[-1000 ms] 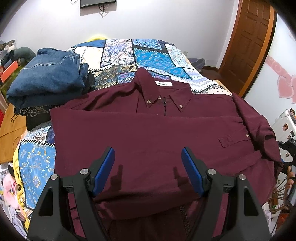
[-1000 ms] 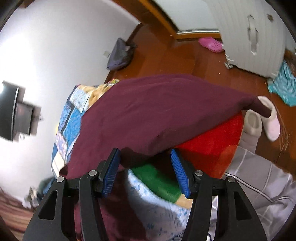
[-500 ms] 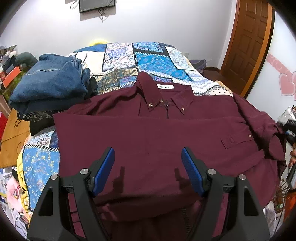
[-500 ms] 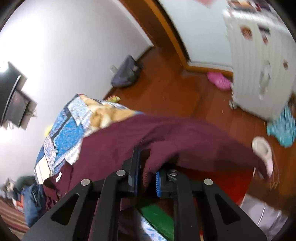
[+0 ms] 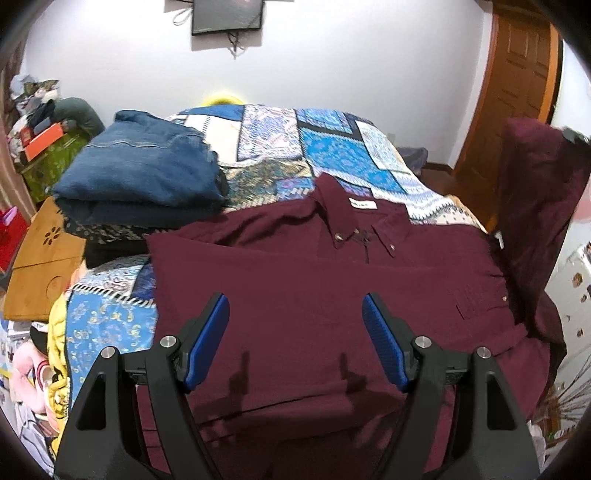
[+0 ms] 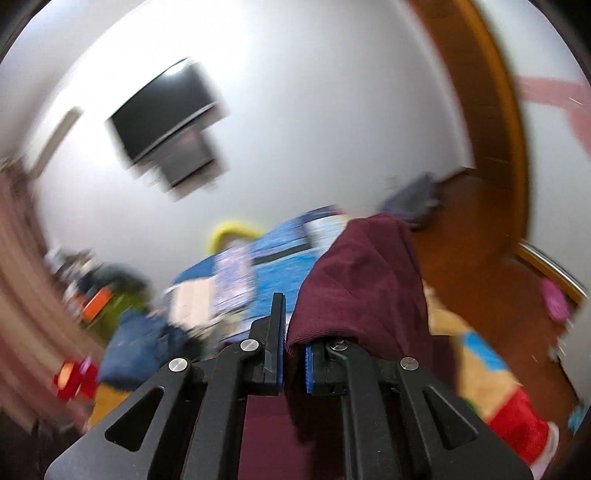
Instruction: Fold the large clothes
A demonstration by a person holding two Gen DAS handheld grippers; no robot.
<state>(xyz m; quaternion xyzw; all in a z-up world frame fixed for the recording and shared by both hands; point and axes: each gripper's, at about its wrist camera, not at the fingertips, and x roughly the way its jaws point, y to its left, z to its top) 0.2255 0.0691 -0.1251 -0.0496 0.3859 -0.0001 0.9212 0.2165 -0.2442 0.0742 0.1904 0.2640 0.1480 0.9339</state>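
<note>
A large maroon button-down shirt (image 5: pixel 303 280) lies spread on the patchwork bed, collar toward the far wall. My left gripper (image 5: pixel 295 339) is open and empty, hovering above the shirt's lower front. My right gripper (image 6: pixel 293 363) is shut on the shirt's right sleeve (image 6: pixel 365 280) and holds it lifted. In the left wrist view the raised sleeve (image 5: pixel 535 192) hangs in the air at the right edge of the bed. The right wrist view is motion-blurred.
A stack of folded jeans (image 5: pixel 136 177) sits at the bed's far left on the patchwork quilt (image 5: pixel 325 147). A wooden board (image 5: pixel 40 266) lies left of the bed. A wooden door (image 5: pixel 517 85) is at the right, a wall TV (image 5: pixel 227 14) above.
My right gripper closed on the right sleeve and lifted it up off the bed. My left gripper stayed open and backed off slightly over the shirt's hem.
</note>
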